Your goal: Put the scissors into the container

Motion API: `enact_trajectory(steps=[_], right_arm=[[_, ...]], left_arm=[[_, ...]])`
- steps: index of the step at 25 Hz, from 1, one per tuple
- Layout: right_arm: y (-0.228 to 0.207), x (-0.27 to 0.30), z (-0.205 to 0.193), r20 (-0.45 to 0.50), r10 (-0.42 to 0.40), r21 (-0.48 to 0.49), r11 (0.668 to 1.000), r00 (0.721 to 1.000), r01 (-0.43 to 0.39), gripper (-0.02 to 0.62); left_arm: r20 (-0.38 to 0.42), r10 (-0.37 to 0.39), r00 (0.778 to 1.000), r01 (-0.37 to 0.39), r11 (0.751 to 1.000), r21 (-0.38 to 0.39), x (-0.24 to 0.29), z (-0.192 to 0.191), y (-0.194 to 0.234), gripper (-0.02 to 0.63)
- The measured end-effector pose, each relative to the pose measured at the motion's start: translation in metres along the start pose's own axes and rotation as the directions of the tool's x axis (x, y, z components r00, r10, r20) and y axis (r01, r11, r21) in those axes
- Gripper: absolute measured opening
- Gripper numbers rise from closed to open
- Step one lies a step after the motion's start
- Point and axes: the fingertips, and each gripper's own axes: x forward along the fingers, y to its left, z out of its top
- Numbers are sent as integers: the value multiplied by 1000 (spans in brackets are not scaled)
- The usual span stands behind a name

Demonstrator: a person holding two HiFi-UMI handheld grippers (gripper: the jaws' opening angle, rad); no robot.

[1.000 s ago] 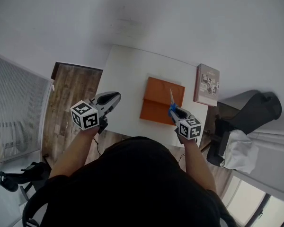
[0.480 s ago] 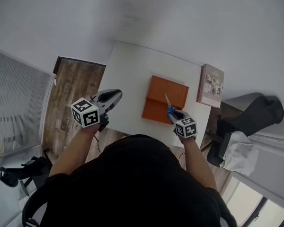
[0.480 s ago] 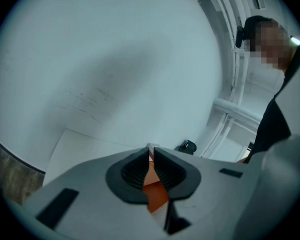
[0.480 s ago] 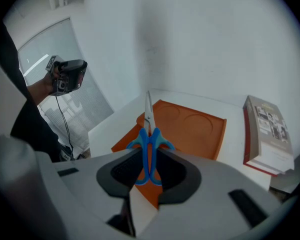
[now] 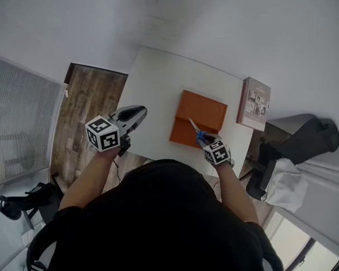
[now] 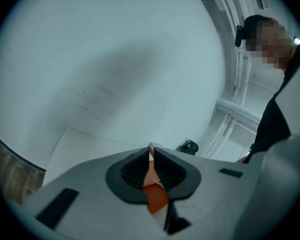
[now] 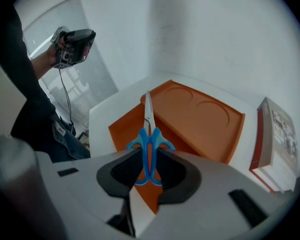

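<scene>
well, the right gripper view gives what the head view can't: the right gripper (image 7: 149,160) is clamped tight on the blue handles of the scissors (image 7: 148,134). blades are together & point away, tip over the orange container (image 7: 202,111) (two round recesses in its far panel). the head view puts the scissors (image 5: 194,129) over the container's near-right part; can't tell if they touch it. left gripper (image 6: 151,156) has its jaws together w/ nothing held, out by the white counter (image 5: 158,86) left edge, well apart from the container. a book (image 5: 256,101) lies just right of the container.
</scene>
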Motion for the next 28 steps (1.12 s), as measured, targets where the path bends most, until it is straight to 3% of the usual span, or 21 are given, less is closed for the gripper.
enact_trajectory(steps=[16, 28], right_arm=[[-3, 37, -23, -197, 38, -106, 993, 980, -60, 89], [-15, 53, -25, -262, 5, -167, 985, 965, -51, 89]], left_arm=[[-12, 26, 1000, -26, 999, -28, 6, -3, 10, 35], [-27, 48, 999, -49, 997, -53, 6, -13, 14, 34]])
